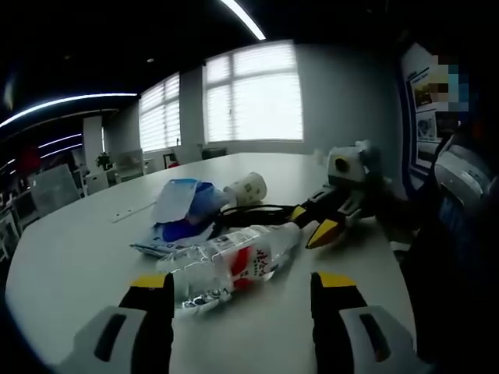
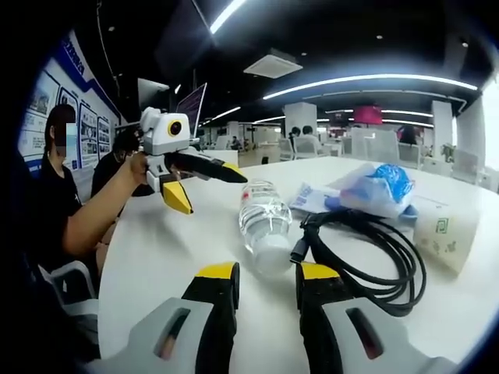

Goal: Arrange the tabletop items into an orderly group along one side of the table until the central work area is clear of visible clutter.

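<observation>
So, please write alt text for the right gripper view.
The right claw is open before a clear bottle lying on a white table. Beside it lie a black cable, a paper cup and blue packaging; the left claw hovers, open.

Clutter at mid-table: a plastic bottle (image 1: pixel 234 265) lies on its side straight ahead of the left gripper (image 1: pixel 243 287), whose jaws stand apart. Behind it, a black cable (image 2: pixel 366 249), blue-and-white packets (image 1: pixel 183 210) and a tipped paper cup (image 1: pixel 248 188) crowd together, barring passage. The right gripper (image 2: pixel 266 274) faces the bottle's cap end. Bare white table (image 1: pixel 70 257) spreads open around the cluster.
</observation>
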The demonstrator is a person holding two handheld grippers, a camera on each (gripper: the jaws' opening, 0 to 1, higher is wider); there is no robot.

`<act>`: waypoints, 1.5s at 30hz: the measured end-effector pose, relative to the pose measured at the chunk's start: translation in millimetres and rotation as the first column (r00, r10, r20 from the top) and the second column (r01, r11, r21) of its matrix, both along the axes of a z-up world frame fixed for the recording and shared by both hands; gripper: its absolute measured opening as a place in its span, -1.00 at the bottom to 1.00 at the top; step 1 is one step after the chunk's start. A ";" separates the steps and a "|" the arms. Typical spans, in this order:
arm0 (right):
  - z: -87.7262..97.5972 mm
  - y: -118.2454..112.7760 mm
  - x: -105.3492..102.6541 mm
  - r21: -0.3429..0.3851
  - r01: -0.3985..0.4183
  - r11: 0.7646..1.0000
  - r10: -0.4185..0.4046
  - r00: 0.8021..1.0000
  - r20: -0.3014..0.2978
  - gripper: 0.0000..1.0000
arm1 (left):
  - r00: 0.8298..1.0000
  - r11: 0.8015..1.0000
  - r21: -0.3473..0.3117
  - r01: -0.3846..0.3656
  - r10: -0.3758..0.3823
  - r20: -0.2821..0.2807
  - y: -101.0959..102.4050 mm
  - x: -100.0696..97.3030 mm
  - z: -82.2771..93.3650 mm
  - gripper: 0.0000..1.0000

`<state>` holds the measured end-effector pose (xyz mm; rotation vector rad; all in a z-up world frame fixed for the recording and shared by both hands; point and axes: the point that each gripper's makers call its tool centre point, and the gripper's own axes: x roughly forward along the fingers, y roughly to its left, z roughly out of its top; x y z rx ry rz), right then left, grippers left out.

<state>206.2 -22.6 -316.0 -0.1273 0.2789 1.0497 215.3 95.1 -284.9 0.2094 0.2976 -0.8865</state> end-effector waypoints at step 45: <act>1.0 13.7 -5.5 0.012 -0.017 1.000 0.017 1.000 0.004 -0.60 | 0.982 0.977 0.096 -0.188 0.190 -0.006 9.7 33.5 -16.9 0.07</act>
